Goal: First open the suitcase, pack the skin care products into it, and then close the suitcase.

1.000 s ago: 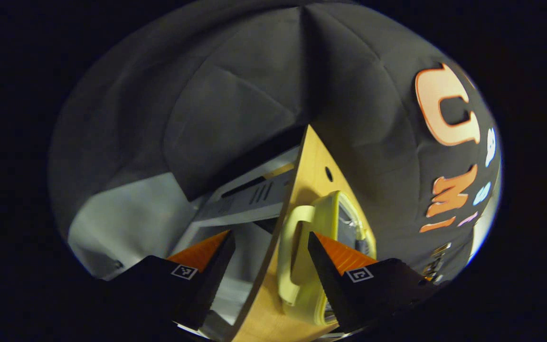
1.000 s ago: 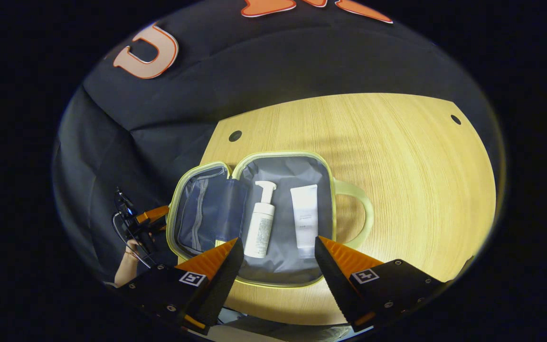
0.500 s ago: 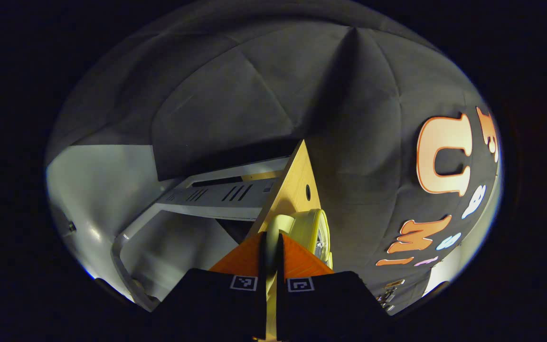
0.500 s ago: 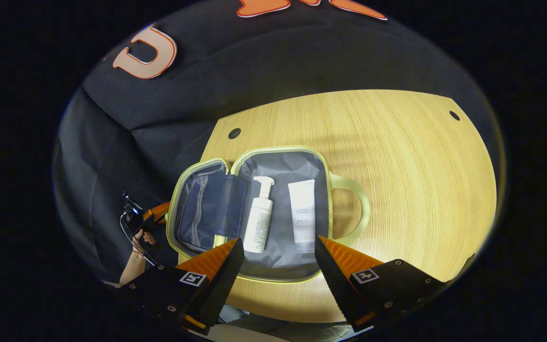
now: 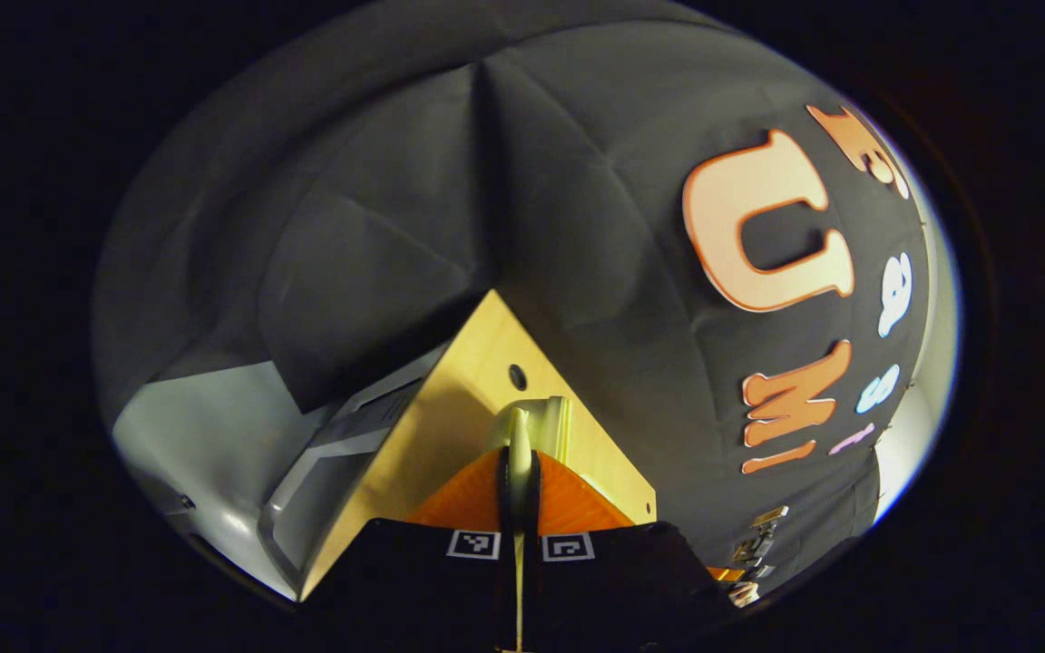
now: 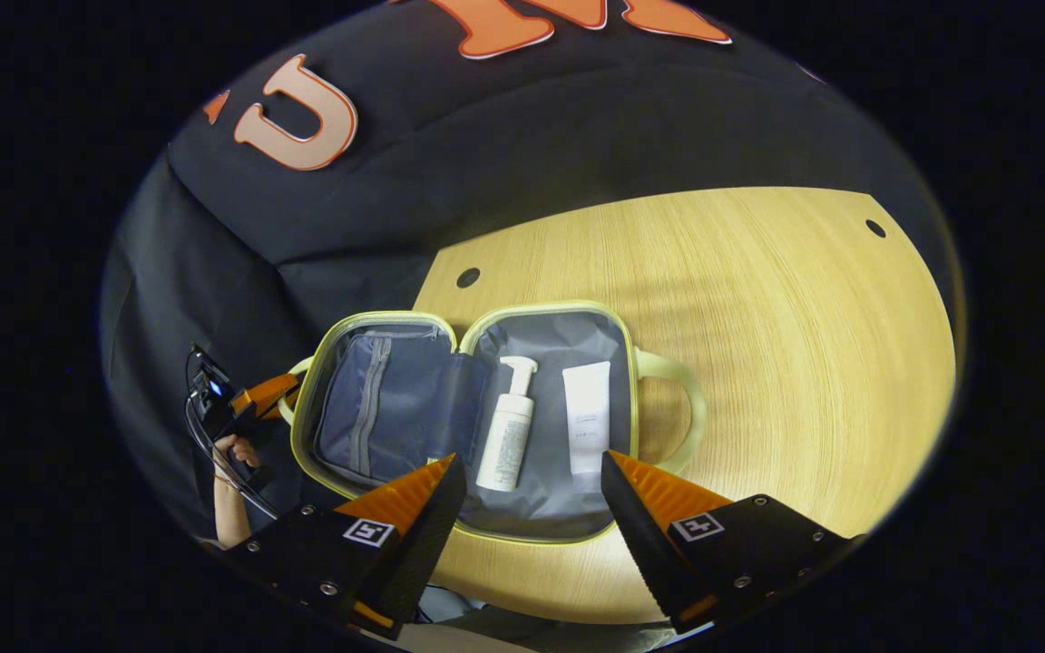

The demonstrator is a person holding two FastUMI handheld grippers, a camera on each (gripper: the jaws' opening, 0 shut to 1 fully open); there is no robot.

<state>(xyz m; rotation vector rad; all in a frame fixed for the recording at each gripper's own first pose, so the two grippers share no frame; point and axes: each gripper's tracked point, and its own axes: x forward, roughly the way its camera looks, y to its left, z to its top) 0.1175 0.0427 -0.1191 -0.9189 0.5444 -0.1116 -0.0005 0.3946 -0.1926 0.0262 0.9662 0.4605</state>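
Your left gripper (image 5: 519, 472) is clamped on the handle (image 5: 520, 435) of the lid (image 6: 377, 413), while your right gripper (image 6: 530, 490) hangs wide open and empty above the suitcase (image 6: 463, 535) lying open on the table (image 6: 786, 345). The pump bottle (image 6: 506, 437) and the tube (image 6: 587, 415) lie loose in the right half. Swing the lid over fast and you could drag the case or roll them into the closing edge.

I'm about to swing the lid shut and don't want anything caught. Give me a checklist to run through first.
1. Pump bottle lies flat inside the case: ok.
2. Tube lies flat beside it, apart from the bottle: ok.
3. Both products clear of the rim: cannot tell for the tube's near end.
4. Left gripper shut on the lid handle: ok.
5. Right gripper open, hovering above the case, touching nothing: ok, but in the lid's likely path.
6. Lid fully folded out, pocket zipped: ok.
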